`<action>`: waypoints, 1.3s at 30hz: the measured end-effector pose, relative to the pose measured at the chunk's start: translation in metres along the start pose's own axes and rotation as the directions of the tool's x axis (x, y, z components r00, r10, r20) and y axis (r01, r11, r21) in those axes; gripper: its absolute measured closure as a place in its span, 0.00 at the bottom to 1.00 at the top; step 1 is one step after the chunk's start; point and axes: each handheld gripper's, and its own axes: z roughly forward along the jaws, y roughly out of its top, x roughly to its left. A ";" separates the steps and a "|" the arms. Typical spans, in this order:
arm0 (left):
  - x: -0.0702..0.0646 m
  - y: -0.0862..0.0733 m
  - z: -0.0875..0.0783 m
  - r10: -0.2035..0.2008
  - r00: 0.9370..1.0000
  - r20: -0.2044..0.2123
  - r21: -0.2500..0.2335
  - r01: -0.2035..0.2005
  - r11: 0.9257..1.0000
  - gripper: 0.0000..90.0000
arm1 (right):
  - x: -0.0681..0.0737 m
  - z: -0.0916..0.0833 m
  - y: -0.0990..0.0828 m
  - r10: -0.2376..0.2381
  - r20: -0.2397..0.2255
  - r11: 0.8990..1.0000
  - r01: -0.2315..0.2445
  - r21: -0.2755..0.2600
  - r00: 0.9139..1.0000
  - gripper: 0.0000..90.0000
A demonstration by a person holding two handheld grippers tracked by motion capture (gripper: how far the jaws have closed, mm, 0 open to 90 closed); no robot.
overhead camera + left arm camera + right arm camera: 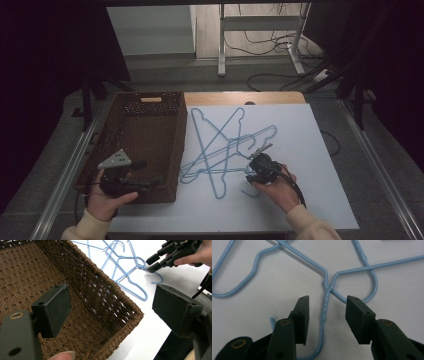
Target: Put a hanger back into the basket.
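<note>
My right tool (256, 161) sits low over the pile of blue wire hangers (225, 145) on the white table (320, 200), near its front edge, with the twisted neck of one hanger (325, 307) running up between the half-open jaws, neither pad touching the wire. Its hook curls back under the tool towards me. My left tool (145, 175) hangs wide open and empty over the near right corner of the brown wicker basket (145, 125), which stands along the table's left edge just beside the pile.
</note>
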 end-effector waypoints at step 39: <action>-0.051 0.036 0.025 0.127 0.991 0.042 0.038 -0.129 0.991 0.19 | -0.009 -0.026 0.010 0.027 -0.046 0.997 -0.023 0.071 0.999 0.96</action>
